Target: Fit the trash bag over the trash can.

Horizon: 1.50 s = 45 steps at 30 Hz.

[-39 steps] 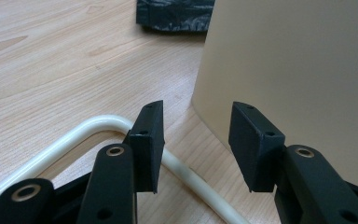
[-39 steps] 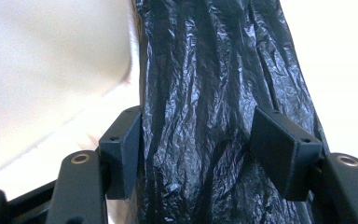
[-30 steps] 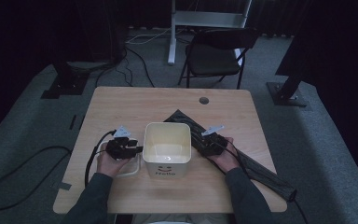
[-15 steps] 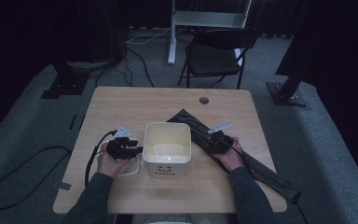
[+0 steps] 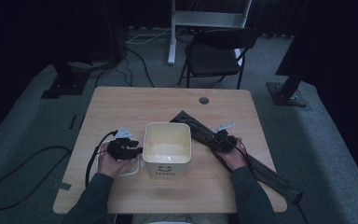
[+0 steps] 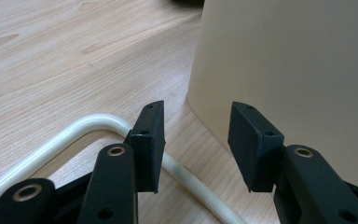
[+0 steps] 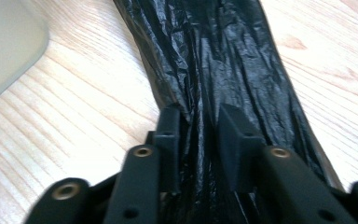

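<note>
right gripper [image 7: 198, 123] had just been closing and pinched a fold of the black bag [image 5: 242, 156] lying diagonally right of the bin [image 5: 167, 148], while the left gripper [image 6: 196, 142] sat open beside it

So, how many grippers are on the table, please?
2. The left gripper is beside the cream bin, jaws open. The right gripper pinches the black plastic bag, right of the bin.
</note>
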### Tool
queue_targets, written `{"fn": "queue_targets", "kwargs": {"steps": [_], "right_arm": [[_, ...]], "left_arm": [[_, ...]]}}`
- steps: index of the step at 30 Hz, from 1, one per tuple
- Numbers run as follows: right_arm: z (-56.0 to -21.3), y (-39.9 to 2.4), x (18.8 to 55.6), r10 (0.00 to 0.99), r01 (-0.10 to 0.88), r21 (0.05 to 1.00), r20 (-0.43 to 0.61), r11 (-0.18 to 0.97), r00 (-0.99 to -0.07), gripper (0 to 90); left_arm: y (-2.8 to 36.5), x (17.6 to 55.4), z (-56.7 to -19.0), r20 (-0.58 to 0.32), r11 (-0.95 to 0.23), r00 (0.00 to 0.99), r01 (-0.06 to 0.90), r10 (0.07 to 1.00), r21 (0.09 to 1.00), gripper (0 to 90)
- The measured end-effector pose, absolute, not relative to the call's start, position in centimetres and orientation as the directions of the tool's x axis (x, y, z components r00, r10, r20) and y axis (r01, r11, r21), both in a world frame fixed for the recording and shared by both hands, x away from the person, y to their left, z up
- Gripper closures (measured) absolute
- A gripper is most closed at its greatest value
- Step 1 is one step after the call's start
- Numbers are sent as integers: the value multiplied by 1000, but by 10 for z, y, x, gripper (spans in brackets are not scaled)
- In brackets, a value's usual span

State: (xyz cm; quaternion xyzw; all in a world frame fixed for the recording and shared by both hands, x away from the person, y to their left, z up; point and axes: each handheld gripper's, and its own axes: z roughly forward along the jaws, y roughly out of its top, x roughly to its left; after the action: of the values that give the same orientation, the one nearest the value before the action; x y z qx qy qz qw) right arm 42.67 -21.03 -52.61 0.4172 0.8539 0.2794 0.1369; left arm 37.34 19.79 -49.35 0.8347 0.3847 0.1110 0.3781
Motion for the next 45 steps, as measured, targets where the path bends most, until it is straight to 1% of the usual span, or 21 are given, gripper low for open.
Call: {"fn": "queue_targets", "kwargs": {"steps": [3,4,6,8,10,21,30,38,45], "right_arm": [[-526,-212,427,795,641,589,-4,493,-607,788],[-526,-212,427,795,641,589,-4,493,-607,788],[-526,-213,427,796,642,587,-6,493,-605,844],[-526,-214,427,798,644,586,-7,492,-603,881],[-526,-214,426,798,640,586,-20,497,-602,897],[-526,-213,424,784,619,586,-46,523,-619,900],[-520,-215,422,783,607,605,-45,515,-620,900],[-508,-219,419,784,587,639,-40,497,-620,900],[-492,-220,415,780,556,668,-59,495,-623,900]], "left_arm": [[198,373,-494,-107,-418,680,559,726,716,567],[198,373,-494,-107,-418,680,559,726,716,567],[198,373,-494,-109,-417,680,560,725,716,567],[198,374,-494,-113,-415,680,562,725,715,568],[198,374,-494,-113,-416,681,561,724,716,574],[199,374,-494,-117,-411,681,560,723,719,574],[199,374,-494,-116,-409,678,560,726,721,574],[199,375,-495,-116,-414,678,565,726,714,572],[199,375,-495,-115,-416,677,568,727,710,571]]}}
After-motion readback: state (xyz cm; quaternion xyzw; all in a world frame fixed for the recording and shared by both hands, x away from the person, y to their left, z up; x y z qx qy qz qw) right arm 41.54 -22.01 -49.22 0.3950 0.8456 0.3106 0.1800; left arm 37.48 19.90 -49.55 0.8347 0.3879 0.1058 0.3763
